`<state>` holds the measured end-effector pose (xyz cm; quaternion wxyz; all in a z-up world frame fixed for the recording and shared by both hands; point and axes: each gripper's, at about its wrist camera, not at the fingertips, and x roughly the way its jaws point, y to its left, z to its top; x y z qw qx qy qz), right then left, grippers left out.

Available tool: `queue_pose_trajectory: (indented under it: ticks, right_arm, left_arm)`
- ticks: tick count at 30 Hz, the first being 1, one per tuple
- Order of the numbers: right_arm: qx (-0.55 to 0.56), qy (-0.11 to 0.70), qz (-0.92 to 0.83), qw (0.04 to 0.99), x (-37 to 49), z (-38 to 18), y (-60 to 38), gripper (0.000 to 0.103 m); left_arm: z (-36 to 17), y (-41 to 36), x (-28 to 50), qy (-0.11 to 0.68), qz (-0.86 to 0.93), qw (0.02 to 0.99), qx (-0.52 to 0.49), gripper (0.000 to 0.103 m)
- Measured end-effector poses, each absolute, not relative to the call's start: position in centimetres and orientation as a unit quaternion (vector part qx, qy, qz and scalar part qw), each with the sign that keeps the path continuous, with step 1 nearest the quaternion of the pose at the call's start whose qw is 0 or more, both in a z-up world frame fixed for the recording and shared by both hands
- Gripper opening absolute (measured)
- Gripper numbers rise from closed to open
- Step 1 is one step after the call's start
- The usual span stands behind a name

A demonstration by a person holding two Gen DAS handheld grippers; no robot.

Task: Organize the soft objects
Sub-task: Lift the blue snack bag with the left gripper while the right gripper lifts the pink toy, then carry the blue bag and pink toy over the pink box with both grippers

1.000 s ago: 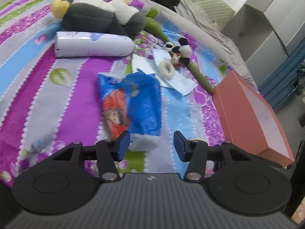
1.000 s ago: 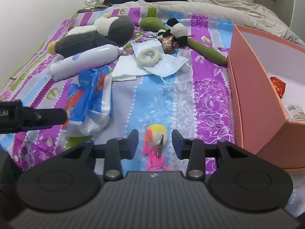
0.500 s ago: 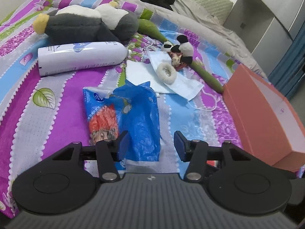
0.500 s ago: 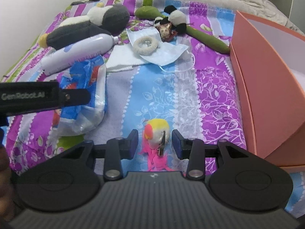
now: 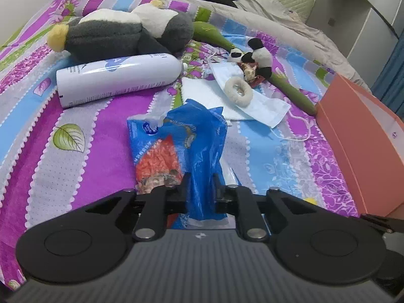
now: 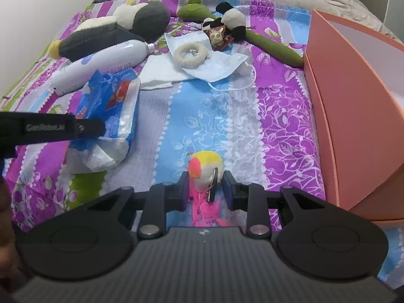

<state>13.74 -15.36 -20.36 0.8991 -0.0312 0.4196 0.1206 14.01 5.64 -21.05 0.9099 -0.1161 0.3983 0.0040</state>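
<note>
A blue plastic tissue pack [image 5: 176, 141] with a red picture lies on the striped bedspread. My left gripper [image 5: 201, 192] is over its near end, jaws closing, and the pads pinch a raised fold of the blue wrapper. The right wrist view shows the same pack [image 6: 113, 93] at left, with the left gripper's black finger [image 6: 75, 128] across it. A small yellow-white plush [image 6: 205, 164] with a pink beak, pink feathers and a metal clip sits between the fingers of my right gripper [image 6: 206, 189]. Those jaws are closing too, pads against both sides of the plush.
An open pink box [image 6: 353, 101] stands at the right. Farther up the bed lie a grey penguin plush [image 5: 113, 35], a white bottle [image 5: 116, 78], a face mask [image 5: 255, 103] under a fuzzy white ring [image 5: 238, 92], and a panda on a green stalk [image 5: 255, 55].
My left gripper moved forward and down over the blue pack, and its jaws went from wide apart to pinching the wrapper. The right jaws narrowed onto the small plush.
</note>
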Motion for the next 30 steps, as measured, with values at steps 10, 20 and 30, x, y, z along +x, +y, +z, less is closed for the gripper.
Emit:
queue_pose_trajectory:
  ticks: [10,20,30]
  right_arm:
    - [-0.022,0.387,0.118,0.914,13.2,-16.6,-16.2,0.031]
    - [-0.004,0.341,0.119,0.933,11.1,-10.2,-17.7,0.031]
    - [0.008,0.312,0.123,0.942,8.8,-5.8,-19.1,0.031]
  left_arm:
    - [-17.9,5.6,12.1,0.382,-0.018,0.917,-0.115,0.011]
    - [-12.8,4.5,9.4,0.365,-0.053,0.921,-0.123,0.011]
    - [-7.9,2.5,6.3,0.353,-0.088,0.923,-0.124,0.011]
